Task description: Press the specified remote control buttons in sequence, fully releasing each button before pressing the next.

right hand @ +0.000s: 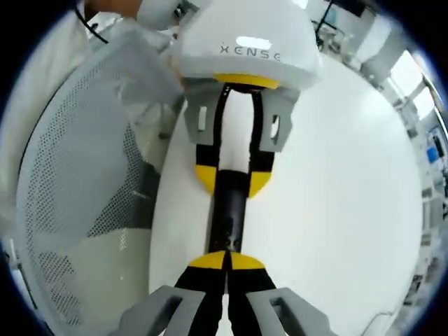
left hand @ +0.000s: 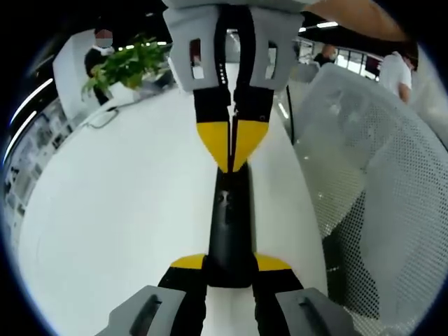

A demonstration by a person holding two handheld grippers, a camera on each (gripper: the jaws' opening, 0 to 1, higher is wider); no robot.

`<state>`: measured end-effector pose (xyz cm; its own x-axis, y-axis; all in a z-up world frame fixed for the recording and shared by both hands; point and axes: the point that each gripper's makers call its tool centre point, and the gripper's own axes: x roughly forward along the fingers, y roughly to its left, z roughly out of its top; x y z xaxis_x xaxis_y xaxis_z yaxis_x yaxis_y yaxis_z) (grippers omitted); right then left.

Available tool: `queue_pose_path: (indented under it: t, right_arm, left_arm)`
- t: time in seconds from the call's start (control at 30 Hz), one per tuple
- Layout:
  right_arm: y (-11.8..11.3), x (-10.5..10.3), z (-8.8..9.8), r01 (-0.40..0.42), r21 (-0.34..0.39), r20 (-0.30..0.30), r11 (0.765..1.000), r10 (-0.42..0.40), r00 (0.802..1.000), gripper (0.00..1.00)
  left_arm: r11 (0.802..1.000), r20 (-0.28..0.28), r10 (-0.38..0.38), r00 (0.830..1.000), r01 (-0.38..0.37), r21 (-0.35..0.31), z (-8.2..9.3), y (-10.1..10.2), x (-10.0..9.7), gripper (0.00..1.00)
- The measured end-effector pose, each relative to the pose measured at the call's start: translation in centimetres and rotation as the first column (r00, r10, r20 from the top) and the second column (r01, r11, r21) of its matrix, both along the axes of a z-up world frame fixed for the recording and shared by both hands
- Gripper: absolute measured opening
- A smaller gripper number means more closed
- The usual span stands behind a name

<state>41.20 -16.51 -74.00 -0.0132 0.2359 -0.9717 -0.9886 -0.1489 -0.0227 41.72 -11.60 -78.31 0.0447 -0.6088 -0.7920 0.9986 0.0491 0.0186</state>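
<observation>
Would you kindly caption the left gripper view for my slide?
Left tongs grip a black remote on a white table; closed right tongs press it.

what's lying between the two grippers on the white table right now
The black remote control, lengthwise: the left gripper grips one end, the right gripper's closed tips meet the other, seen in the left gripper view.

One remote control point(left hand: 229, 231), two tools, one mesh chair point(left hand: 378, 189), one plant point(left hand: 129, 63)

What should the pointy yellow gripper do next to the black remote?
Probably ease straight down a little to press a button. The right gripper has its jaws shut into a point resting at the far end of the black remote, while the left gripper clamps the near end steady on the white table.
</observation>
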Motion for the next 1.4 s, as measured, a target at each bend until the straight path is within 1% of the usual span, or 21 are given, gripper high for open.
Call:
queue_pose_path:
  t: [0.43, 0.63, 0.9, 1.4]
  right_arm:
    - [0.4, 0.5, 1.5, -0.009, 0.006, 0.018, 1.000, 0.009, 1.000, 0.00]
    - [0.8, 0.9, 1.6, -0.017, 0.006, 0.021, 1.000, 0.017, 1.000, 0.00]
    - [1.5, 0.5, 0.9, -0.028, 0.005, 0.007, 1.000, 0.028, 1.000, 0.00]
    - [1.8, 0.1, -1.1, -0.019, -0.005, -0.033, 1.000, 0.019, 0.999, 0.00]
  left_arm:
    - [1.000, 0.000, 0.000, 1.000, 0.000, 0.001, 0.0, 0.0, 0.0, 0.23]
    - [1.000, 0.001, 0.003, 1.000, -0.003, -0.004, 0.0, 0.0, -0.1, 0.23]
    - [1.000, 0.003, 0.008, 1.000, -0.008, -0.012, 0.1, 0.0, -0.2, 0.23]
    - [1.000, 0.001, 0.008, 1.000, -0.008, -0.020, 0.0, 0.1, -0.2, 0.23]
